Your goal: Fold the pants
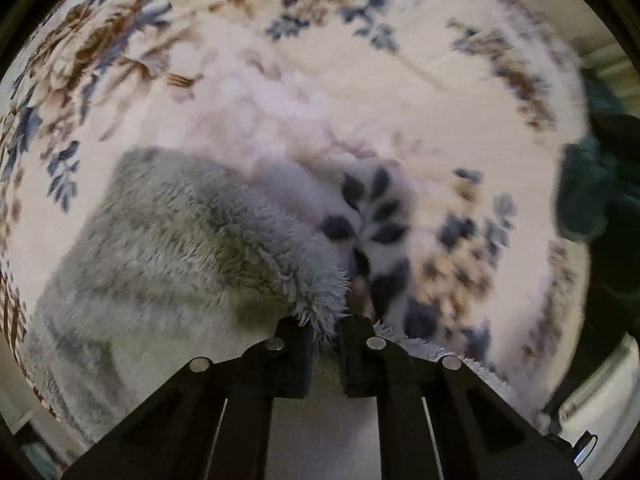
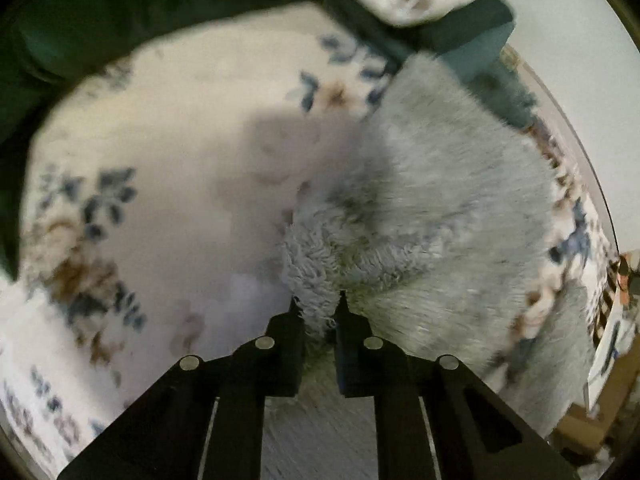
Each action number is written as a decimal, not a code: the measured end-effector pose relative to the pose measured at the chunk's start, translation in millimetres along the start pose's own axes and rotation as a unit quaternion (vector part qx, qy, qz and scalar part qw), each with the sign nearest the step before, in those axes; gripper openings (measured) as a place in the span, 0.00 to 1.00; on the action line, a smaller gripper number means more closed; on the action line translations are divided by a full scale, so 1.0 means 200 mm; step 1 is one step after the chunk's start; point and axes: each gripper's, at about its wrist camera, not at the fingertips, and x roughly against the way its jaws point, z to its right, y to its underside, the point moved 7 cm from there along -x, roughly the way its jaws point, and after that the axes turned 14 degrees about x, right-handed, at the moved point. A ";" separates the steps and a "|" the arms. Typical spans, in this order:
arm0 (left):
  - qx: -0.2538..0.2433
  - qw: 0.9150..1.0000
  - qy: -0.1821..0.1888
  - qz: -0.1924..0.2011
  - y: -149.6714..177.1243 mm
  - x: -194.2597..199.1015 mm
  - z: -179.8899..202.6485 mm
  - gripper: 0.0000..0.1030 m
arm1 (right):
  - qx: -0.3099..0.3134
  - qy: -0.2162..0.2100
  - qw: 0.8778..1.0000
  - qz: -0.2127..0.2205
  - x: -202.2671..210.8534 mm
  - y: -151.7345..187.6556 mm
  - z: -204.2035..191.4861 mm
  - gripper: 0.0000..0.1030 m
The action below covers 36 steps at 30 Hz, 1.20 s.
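Fluffy grey pants (image 1: 168,240) spread on a floral bedspread (image 1: 360,80). Left gripper (image 1: 324,328) — fingers nearly together, a shaggy edge of the fabric pinched between them, the garment trailing toward the bedspread's left side. Right gripper (image 2: 318,312) — fingers likewise drawn close on a bunched fold of the pants (image 2: 440,208), which fan out toward the bedspread's right edge, beside a dark green cloth (image 2: 480,48)

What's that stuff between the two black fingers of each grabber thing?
Fluffy grey pants fabric. In the left wrist view the left gripper pinches a fuzzy edge; in the right wrist view the right gripper grips a bunched fold. Flowered bedding lies beneath.
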 end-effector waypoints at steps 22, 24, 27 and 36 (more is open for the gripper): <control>0.058 0.997 -0.031 -0.029 0.73 -0.14 -1.40 0.11 | -0.046 -0.052 0.993 -0.097 0.22 1.52 1.40 0.16; 0.084 0.996 -0.011 -0.024 0.74 -0.12 -1.41 0.12 | -0.038 -0.056 0.992 -0.108 0.21 1.54 1.45 0.44; 0.070 0.997 -0.008 0.008 0.75 -0.02 -1.36 0.32 | -0.018 -0.071 0.996 -0.049 0.35 1.46 1.47 0.73; -0.074 0.991 -0.051 0.099 0.81 0.09 -1.02 0.80 | 0.230 -0.010 0.973 0.021 0.30 1.06 0.86 0.81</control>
